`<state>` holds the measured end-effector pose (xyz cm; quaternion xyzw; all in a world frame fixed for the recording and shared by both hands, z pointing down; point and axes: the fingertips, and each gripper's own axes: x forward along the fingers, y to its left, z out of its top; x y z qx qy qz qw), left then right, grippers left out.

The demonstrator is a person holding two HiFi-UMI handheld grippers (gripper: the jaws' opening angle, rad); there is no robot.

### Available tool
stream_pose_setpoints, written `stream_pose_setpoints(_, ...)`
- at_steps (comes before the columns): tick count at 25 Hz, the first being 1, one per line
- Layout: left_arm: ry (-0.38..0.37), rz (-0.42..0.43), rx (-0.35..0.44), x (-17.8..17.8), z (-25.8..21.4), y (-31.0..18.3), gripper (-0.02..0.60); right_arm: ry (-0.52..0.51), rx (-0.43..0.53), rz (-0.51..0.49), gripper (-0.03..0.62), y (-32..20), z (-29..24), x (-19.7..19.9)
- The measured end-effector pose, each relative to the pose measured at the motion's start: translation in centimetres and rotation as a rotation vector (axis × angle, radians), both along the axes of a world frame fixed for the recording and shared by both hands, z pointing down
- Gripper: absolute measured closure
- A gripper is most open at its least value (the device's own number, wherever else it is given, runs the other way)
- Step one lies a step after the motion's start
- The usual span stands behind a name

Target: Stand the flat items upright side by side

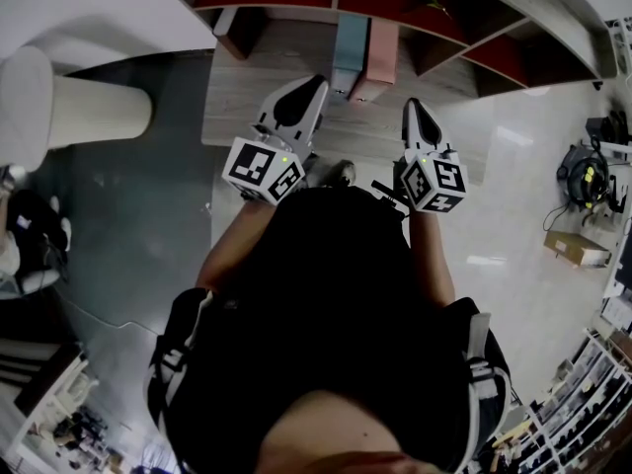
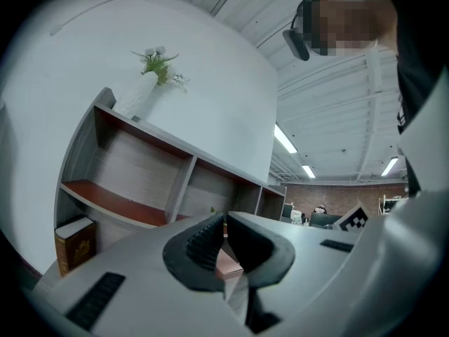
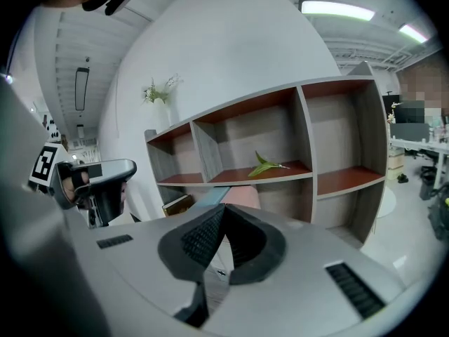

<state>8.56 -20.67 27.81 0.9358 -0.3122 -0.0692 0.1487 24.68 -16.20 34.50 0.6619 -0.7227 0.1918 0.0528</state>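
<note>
Two flat books stand upright side by side on the wooden base [image 1: 247, 97] of the shelf unit: a blue book [image 1: 350, 52] and a pink book [image 1: 379, 62] touching it on the right. My left gripper [image 1: 312, 85] is shut and empty, just left of the blue book. My right gripper [image 1: 413, 107] is shut and empty too, just right of the pink one. In the right gripper view the blue book [image 3: 208, 196] and pink book [image 3: 244, 195] rise behind the closed jaws [image 3: 223, 210]. In the left gripper view the pink book [image 2: 229, 264] shows below the closed jaws [image 2: 224, 220].
The shelf unit [image 3: 280, 139] has red-brown boards; a green leaf [image 3: 266, 166] lies on one. A brown book [image 2: 76, 241] stands in a lower compartment. A vase of flowers [image 2: 158, 62] sits on top. A white round pillar [image 1: 89, 112] is at left, a cardboard box [image 1: 576, 249] at right.
</note>
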Motion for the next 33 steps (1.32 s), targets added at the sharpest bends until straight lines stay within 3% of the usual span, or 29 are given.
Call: stream_pose_setpoints(33, 0.005, 0.001, 0.011, 1.1, -0.4, 1.0, 0.548, -0.005, 0.000, 0.012, 0.569, 0.9, 0.1, 1.3)
